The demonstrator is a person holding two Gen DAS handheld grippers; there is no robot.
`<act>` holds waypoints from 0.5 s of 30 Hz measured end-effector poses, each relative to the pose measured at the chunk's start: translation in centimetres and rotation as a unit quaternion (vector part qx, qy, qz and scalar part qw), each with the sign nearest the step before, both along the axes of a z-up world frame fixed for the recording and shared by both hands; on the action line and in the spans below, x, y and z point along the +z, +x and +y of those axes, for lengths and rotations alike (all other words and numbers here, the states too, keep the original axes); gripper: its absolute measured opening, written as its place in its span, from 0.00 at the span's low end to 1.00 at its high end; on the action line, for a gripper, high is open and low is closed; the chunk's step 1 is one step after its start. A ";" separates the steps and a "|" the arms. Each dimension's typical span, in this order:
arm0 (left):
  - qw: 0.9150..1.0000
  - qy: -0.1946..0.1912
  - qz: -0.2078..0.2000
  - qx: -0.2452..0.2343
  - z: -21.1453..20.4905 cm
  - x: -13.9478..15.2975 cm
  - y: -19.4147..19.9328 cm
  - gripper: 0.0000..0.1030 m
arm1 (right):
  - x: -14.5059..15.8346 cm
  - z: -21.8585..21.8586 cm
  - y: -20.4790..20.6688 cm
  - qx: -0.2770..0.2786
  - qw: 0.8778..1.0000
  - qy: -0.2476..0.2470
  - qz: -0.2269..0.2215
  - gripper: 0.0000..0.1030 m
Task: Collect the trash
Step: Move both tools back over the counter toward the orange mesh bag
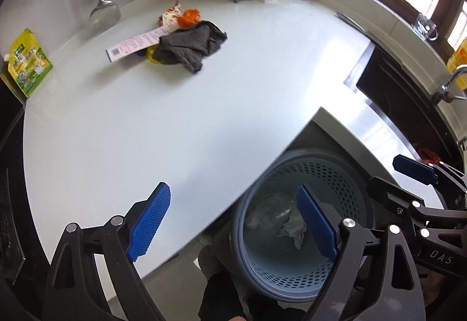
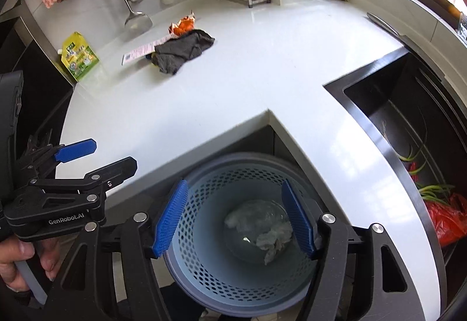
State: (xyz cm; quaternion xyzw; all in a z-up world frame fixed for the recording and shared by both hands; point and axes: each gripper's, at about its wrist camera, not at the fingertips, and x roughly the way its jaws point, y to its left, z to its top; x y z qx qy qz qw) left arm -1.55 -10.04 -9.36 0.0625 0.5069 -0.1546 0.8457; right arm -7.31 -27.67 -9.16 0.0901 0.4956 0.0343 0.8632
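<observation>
"GenRobot.AI" stands in pale letters on the black body of the left tool (image 2: 96, 159), seen from the right wrist view; "DAS" shows in pale letters on the black body of the right tool (image 1: 408, 175), seen from the left wrist view; the yellow-green pouch (image 2: 79, 56) at the bench's back edge bears printed characters too small to read; the long paper slip (image 1: 132, 44) carries a square code and fine print, illegible.

Crumpled paper (image 2: 275, 239) lies in the perforated blue bin (image 2: 204, 271).
</observation>
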 end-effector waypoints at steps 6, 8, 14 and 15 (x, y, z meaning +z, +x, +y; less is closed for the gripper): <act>0.998 -0.010 -0.028 0.050 4.7 2.5 3.3 0.86 | 1.9 2.1 4.3 0.015 0.999 0.011 -0.032 0.65; 0.997 -0.010 -0.034 0.063 6.2 3.0 4.4 0.86 | 2.4 2.8 6.1 0.019 0.999 0.014 -0.039 0.65; 0.995 -0.008 -0.039 0.086 9.5 3.4 7.7 0.86 | 3.8 4.8 12.4 0.033 0.997 0.017 -0.062 0.66; 0.995 -0.008 -0.040 0.089 9.9 3.4 8.3 0.86 | 3.9 5.1 13.6 0.034 0.997 0.017 -0.065 0.66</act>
